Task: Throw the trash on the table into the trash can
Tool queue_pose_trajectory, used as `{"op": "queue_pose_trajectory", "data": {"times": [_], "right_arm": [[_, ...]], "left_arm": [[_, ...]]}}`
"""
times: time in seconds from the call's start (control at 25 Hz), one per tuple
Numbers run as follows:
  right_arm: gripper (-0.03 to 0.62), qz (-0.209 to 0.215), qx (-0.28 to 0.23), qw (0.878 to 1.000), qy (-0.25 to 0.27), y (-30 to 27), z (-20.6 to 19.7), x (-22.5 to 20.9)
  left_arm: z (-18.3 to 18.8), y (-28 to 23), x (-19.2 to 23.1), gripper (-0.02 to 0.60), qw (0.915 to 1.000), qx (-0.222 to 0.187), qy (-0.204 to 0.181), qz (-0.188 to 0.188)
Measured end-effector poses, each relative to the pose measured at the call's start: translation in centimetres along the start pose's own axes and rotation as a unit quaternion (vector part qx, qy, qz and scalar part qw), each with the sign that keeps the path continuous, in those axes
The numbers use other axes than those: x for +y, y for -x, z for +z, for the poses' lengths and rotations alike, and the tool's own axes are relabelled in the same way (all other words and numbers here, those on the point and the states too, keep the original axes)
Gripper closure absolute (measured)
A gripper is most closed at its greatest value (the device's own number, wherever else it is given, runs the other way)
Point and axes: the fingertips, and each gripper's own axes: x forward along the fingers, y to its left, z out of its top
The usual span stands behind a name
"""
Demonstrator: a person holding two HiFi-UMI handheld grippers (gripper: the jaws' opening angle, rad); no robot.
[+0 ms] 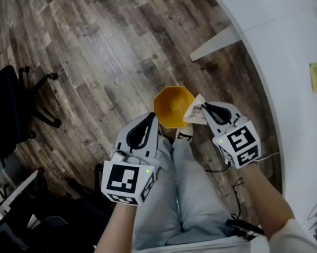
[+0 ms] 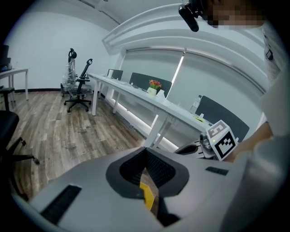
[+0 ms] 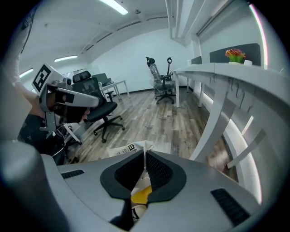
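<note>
We are pinching a paper wrapper (image 1: 194, 112) in our right gripper (image 1: 204, 109), above the orange trash can's (image 1: 172, 107) right rim.

A crumpled white paper wrapper with black print (image 1: 195, 111) is pinched by one edge between the closed jaws of the right tool (image 1: 204, 108). Its free part juts past the tips toward the left tool (image 1: 153, 119). The orange-yellow, eight-sided plastic trash can (image 1: 174, 106) stands upright and open-topped on the wooden floor (image 1: 106, 48), below and between both tools' tips. From the head view the wrapper overlaps its right rim.
</note>
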Motion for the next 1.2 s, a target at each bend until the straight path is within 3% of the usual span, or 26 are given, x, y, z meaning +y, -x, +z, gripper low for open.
{"op": "queue_pose_trajectory", "data": {"times": [0.52,0.76,1.2], "right_arm": [[0.553,0.023,0.031,0.999,0.009,-11.8,-9.6,0.5],[0.553,0.024,0.037,0.999,0.014,-16.8,-12.3,0.4],[0.553,0.021,0.094,0.995,0.033,-23.3,-19.0,-0.2]], "left_arm": [[-9.7,-5.9,4.5,0.58,0.9997,0.018,0.013,0.006],[-13.2,-8.0,7.2,0.58,0.9997,0.019,0.009,0.01],[-17.5,-10.5,9.5,0.58,0.9994,0.018,0.026,0.015]]}}
